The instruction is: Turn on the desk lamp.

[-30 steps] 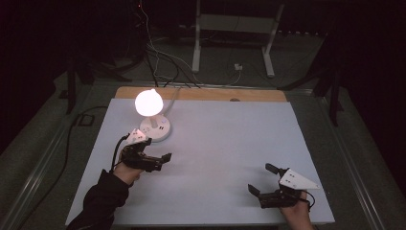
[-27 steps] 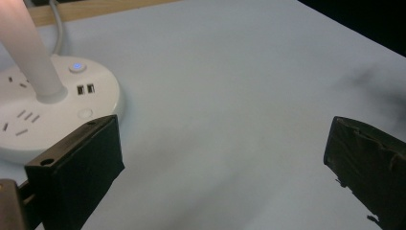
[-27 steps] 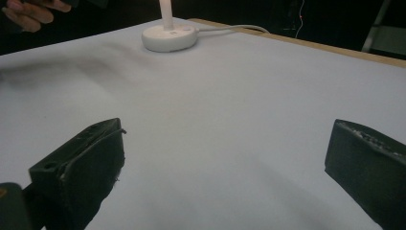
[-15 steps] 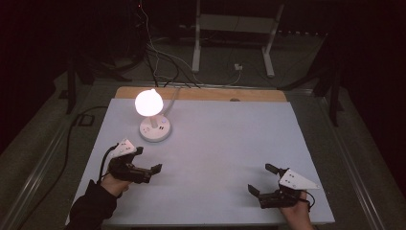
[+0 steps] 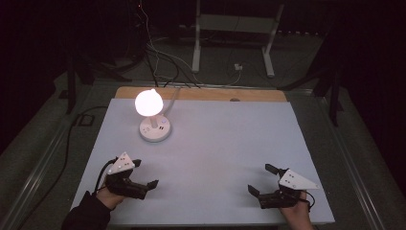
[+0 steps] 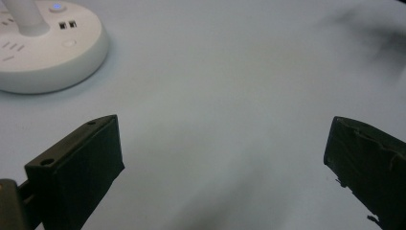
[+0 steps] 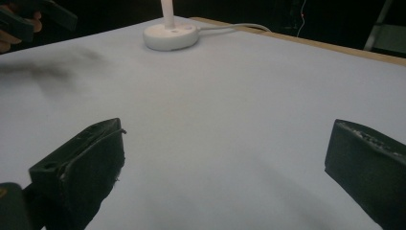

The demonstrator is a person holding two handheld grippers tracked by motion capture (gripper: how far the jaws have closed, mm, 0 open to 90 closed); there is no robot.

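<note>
White lamp [image 5: 154, 125] beyond left gripper [image 5: 144, 173], both grippers' jaws released, right gripper [image 5: 261, 179] far.

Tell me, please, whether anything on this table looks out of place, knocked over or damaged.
Nothing stands out. The lit lamp stands upright on its round white base, its cable running off the table's far edge. Both the left gripper and right gripper are open and hold nothing.

Lamp [image 5: 154, 120] upright at the table's far left, bulb [image 5: 149, 102] glowing bright white on a short stem, round white base [image 6: 45, 45] flat on the surface, sockets and buttons on top, cord trailing off behind
</note>
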